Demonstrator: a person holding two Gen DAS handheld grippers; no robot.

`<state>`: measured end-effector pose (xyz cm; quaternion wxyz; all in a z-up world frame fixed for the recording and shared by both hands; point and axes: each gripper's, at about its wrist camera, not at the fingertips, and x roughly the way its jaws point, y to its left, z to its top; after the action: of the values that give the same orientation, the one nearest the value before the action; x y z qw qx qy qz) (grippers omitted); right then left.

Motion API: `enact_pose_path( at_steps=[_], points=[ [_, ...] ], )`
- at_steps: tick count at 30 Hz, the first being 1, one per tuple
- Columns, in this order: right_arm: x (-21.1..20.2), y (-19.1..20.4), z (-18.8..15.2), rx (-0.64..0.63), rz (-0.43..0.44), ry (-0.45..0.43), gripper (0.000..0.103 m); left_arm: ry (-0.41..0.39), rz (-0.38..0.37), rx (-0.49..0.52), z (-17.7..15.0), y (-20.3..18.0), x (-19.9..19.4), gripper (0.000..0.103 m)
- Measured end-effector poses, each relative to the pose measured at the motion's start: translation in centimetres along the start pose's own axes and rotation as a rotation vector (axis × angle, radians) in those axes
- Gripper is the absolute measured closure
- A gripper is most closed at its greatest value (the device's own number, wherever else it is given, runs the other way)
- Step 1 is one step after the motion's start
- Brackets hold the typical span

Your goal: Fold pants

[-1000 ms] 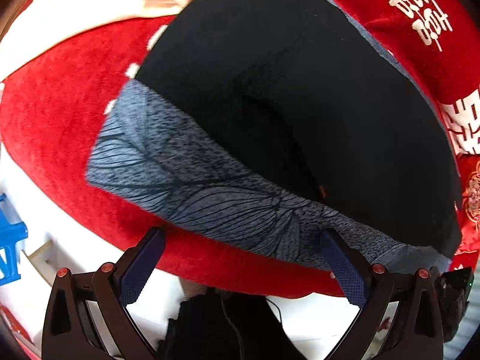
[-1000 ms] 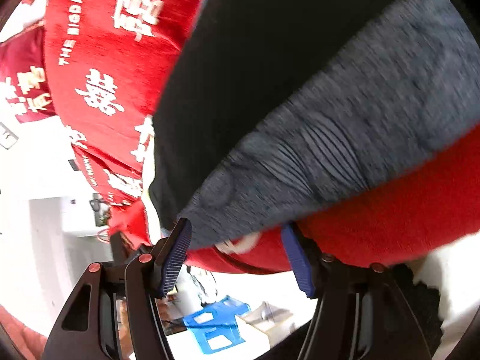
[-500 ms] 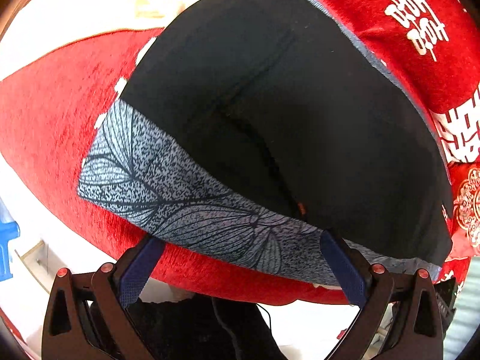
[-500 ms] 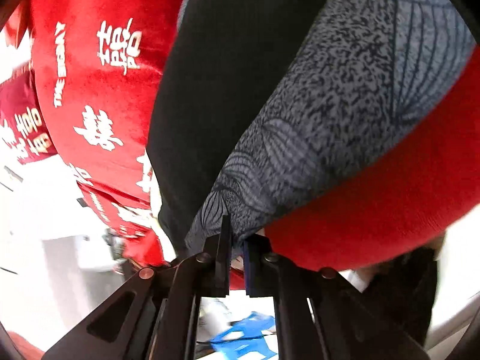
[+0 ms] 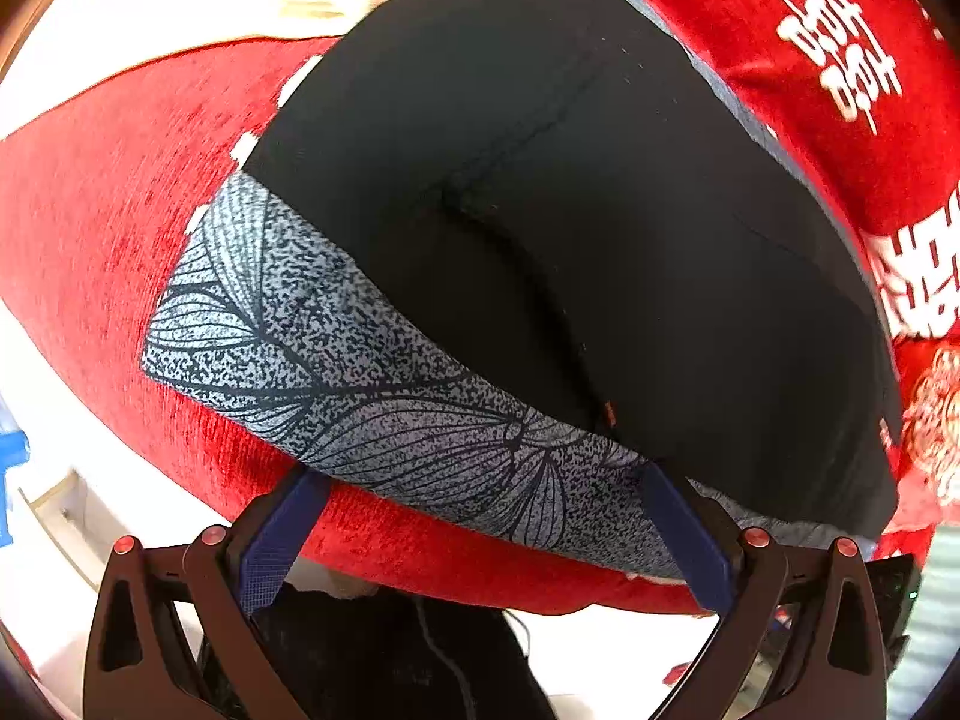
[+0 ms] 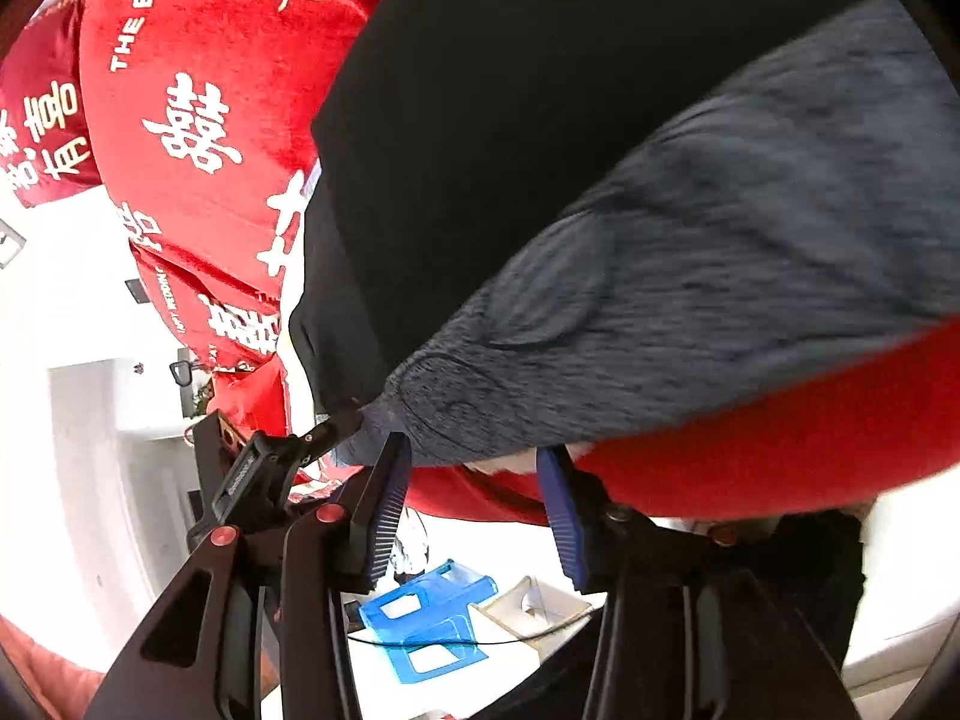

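Black pants (image 5: 600,210) with a grey leaf-print waistband (image 5: 360,384) lie flat on a red cloth (image 5: 90,228). My left gripper (image 5: 480,516) is open at the near edge of the waistband, its blue pads on either side of the band's middle. In the right wrist view the pants (image 6: 510,120) and the blurred waistband (image 6: 690,300) fill the frame. My right gripper (image 6: 474,480) is open at the waistband's corner, holding nothing.
The red cloth carries white characters (image 5: 840,54) and hangs over the table's near edge (image 6: 780,450). A blue plastic stool (image 6: 426,618) and a white box (image 6: 534,606) stand on the floor below. Another device on a black mount (image 6: 252,468) sits left of my right gripper.
My right gripper was shut on the waistband corner half a second ago and has now opened and let go. My left gripper has stayed open and moved slightly closer to the waistband.
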<state>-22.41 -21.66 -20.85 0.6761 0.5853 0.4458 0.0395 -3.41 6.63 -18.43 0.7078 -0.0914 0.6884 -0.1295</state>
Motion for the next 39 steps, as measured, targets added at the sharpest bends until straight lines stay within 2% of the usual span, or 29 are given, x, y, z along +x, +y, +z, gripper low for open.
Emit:
enact_pose_path(
  at_steps=[3, 5, 9, 13, 15, 16, 17, 18, 19, 20, 21, 23, 29, 33, 39],
  points=[
    [-0.1, -0.1, -0.1, 0.053, 0.034, -0.031, 0.055, -0.004, -0.044, -0.062, 0.3, 1.0, -0.5, 0.0],
    [-1.1, -0.6, -0.4, 0.064, 0.016, -0.048, 0.055, -0.01, -0.063, -0.083, 0.5, 1.4, -0.6, 0.0],
    [-3.8, -2.7, -0.5, 0.1, -0.026, -0.096, 0.055, -0.012, -0.068, -0.086, 0.6, 1.8, -0.6, 0.0],
    [-5.9, -4.6, 0.0, 0.171, 0.038, -0.173, 0.055, -0.013, -0.062, -0.087, 0.5, 1.6, -0.6, 0.001],
    [-5.9, -4.5, 0.1, 0.181, 0.047, -0.183, 0.055, -0.005, -0.046, -0.098, 0.8, 1.4, -0.4, 0.005],
    [-5.8, -4.6, 0.2, 0.188, 0.054, -0.184, 0.062, -0.003, -0.04, -0.105, 0.9, 1.3, -0.4, 0.008],
    [-5.8, -4.6, 0.3, 0.203, 0.065, -0.183, 0.079, -0.006, -0.036, -0.109, 1.0, 1.4, -0.6, 0.015],
    [-5.6, -4.7, 0.3, 0.223, 0.067, -0.184, 0.09, -0.009, -0.025, -0.107, 1.2, 1.2, -0.8, 0.021],
    [-5.5, -4.7, 0.2, 0.243, 0.064, -0.189, 0.097, -0.011, -0.014, -0.099, 1.3, 1.2, -1.0, 0.033],
    [-5.4, -4.4, 0.2, 0.249, 0.057, -0.196, 0.097, -0.016, -0.005, -0.08, 1.4, 1.2, -1.3, 0.049],
    [-5.4, -4.0, 0.0, 0.243, 0.043, -0.202, 0.097, -0.014, -0.005, -0.061, 1.5, 1.2, -1.5, 0.056],
    [-5.9, -3.1, -0.2, 0.224, 0.017, -0.212, 0.097, 0.005, -0.073, -0.025, 1.7, 1.4, -1.9, 0.081],
    [-7.6, -0.2, -0.3, 0.191, -0.021, -0.224, 0.097, -0.003, -0.113, 0.045, 2.5, 0.7, -4.5, 0.082],
    [-8.6, 1.6, 0.5, 0.146, -0.026, -0.214, 0.097, -0.019, -0.139, 0.041, 3.2, 0.4, -5.7, 0.082],
    [-9.5, 3.1, 2.2, 0.128, -0.023, -0.173, 0.097, -0.016, -0.127, 0.036, 4.4, -0.9, -6.6, 0.082]
  ],
)
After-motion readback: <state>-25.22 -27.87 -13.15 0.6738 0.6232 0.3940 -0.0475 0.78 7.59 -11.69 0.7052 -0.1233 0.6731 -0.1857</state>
